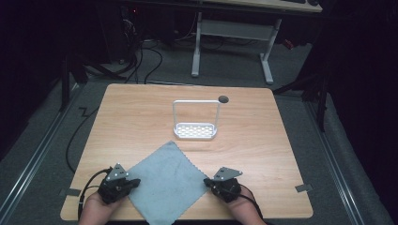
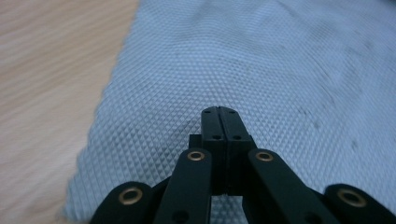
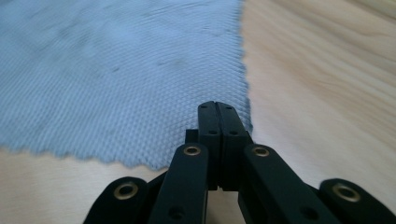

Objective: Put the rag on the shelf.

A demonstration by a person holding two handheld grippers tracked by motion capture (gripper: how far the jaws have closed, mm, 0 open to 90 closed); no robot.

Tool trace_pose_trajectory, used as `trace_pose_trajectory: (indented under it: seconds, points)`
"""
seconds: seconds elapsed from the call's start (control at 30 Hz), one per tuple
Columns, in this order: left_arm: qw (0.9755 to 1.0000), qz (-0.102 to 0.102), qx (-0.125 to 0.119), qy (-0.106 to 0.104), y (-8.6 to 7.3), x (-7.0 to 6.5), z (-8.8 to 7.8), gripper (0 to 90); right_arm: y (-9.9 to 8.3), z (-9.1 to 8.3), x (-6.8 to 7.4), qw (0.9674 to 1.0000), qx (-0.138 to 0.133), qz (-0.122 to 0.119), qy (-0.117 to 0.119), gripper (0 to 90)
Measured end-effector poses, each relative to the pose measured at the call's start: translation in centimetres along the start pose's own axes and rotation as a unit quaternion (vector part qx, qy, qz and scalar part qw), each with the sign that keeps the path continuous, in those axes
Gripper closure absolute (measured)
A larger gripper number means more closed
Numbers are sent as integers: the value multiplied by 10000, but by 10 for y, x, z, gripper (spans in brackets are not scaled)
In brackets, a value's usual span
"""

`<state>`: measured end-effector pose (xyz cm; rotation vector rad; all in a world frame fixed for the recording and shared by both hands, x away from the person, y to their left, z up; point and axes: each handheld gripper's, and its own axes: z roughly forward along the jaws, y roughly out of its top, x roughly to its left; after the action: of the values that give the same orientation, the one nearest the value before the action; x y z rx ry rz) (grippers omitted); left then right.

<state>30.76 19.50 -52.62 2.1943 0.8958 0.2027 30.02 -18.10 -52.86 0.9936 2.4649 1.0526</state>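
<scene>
A grey-blue textured cloth (image 1: 164, 180) lies flat on the wooden table (image 1: 131, 112), turned like a diamond near the front edge. My left gripper (image 1: 136, 182) is at the cloth's left corner. In the left gripper view its jaws (image 2: 219, 109) are pressed flat together over the cloth (image 2: 261, 60), with no fold seen between them. My right gripper (image 1: 206, 182) is at the cloth's right corner. In the right gripper view its jaws (image 3: 217, 105) are likewise shut, just over the zigzag edge of the cloth (image 3: 107, 70). A hand holds each gripper from below.
A white perforated rack (image 1: 195, 131) with a tall wire handle stands beyond the cloth at mid table. A small dark round spot (image 1: 224, 99) sits near the far edge. White desk legs (image 1: 267, 61) and cables lie on the floor behind.
</scene>
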Motion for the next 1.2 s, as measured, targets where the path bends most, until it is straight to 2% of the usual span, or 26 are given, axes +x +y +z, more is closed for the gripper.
trace_pose_trajectory:
  seconds: [0.03, 0.13, 0.23, 0.27, 0.33, 0.4, 0.47, 0.5, 0.57, 0.67, 0.77, 0.8, 0.9, 0.97, 1.07, 1.2]
  points:
    - [9997, 143, 27, -212, 0, -8, 2, 900, -1, 0, -7, 9999, -25, 85, -83, 900]
    - [9974, 410, 77, -592, 4, -26, 8, 866, -2, -1, -27, 9989, -83, 200, -417, 900]
    - [9962, 598, 115, -624, 9, -38, 13, 846, -2, 0, -41, 9975, -129, 352, -604, 900]
    - [9963, 601, 83, -606, 10, -38, 14, 835, -2, 1, -42, 9970, -123, 379, -662, 897]
    - [9980, 491, -63, -402, 13, -33, 14, 799, -1, -1, -42, 9964, -112, 356, -756, 877]
    - [9990, 289, -271, -186, 15, -24, 12, 789, 0, -6, -34, 9975, -256, 306, -586, 877]
    - [9991, 157, -390, 9, 17, -15, 12, 757, 3, -11, -21, 9984, -364, 136, -405, 878]
    - [9991, 157, -390, 9, 17, -15, 12, 755, 3, -13, -13, 9988, -367, 29, -323, 879]
    - [9989, 9, -424, 188, 23, -7, 16, 750, 1, -12, 1, 9995, -244, -141, -104, 882]
    - [9988, 25, -375, 311, 28, -6, 23, 755, -4, -11, 17, 9995, -95, -252, 178, 886]
    - [9990, 153, -256, 344, 31, -8, 29, 762, -9, -14, 25, 9991, -47, -304, 283, 892]
    - [9991, 200, -159, 332, 30, -9, 33, 762, -10, -14, 26, 9992, 9, -291, 283, 894]
    - [9992, 240, -168, 272, 29, -11, 33, 763, -13, -14, 21, 9995, 7, -194, 242, 900]
    - [9993, 279, -162, 188, 27, -15, 32, 774, -14, -15, 13, 9999, -5, -86, 89, 900]
    - [9989, 442, -121, -80, 24, -27, 30, 781, -17, -17, -4, 9999, -36, 134, -54, 900]
    - [9977, 570, -93, -349, 22, -41, 30, 781, -19, -19, -17, 9995, -69, 251, -199, 900]
